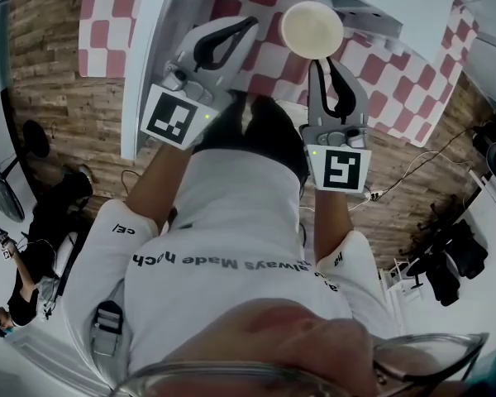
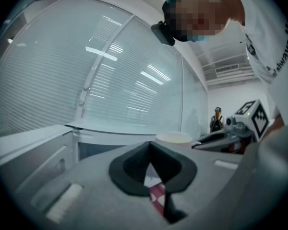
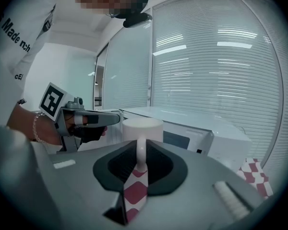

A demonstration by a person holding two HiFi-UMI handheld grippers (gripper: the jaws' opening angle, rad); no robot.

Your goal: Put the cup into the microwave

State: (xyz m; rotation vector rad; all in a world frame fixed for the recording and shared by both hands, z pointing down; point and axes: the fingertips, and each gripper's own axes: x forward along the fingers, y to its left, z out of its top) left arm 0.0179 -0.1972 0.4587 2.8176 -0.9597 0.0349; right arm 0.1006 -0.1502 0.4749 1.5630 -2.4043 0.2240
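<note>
The right tongs (image 3: pixel 141 161) are clamped on the handle (image 3: pixel 141 152) of the white cup (image 3: pixel 142 127), which stands upright and clear of the worktop (image 1: pixel 413 81), just past the jaw tips. The left tongs (image 2: pixel 151 148) are closed on nothing (only checked cloth shows through the slit below where the jaws meet) and hover level with the right pair, close on its left. Just beyond the cup and a little to the right of the right tongs sits the white microwave (image 3: pixel 216 138). A white panel that looks like its door (image 1: pixel 140 64) appears to be swung out on the far left of the left tongs.

The step in hand seems to be the carry toward the oven's opening. The next move probably calls for the right tongs to keep the cup level, go in through the opening without clipping its frame, and set the cup down before letting go. The left pair should stay out of the way.
</note>
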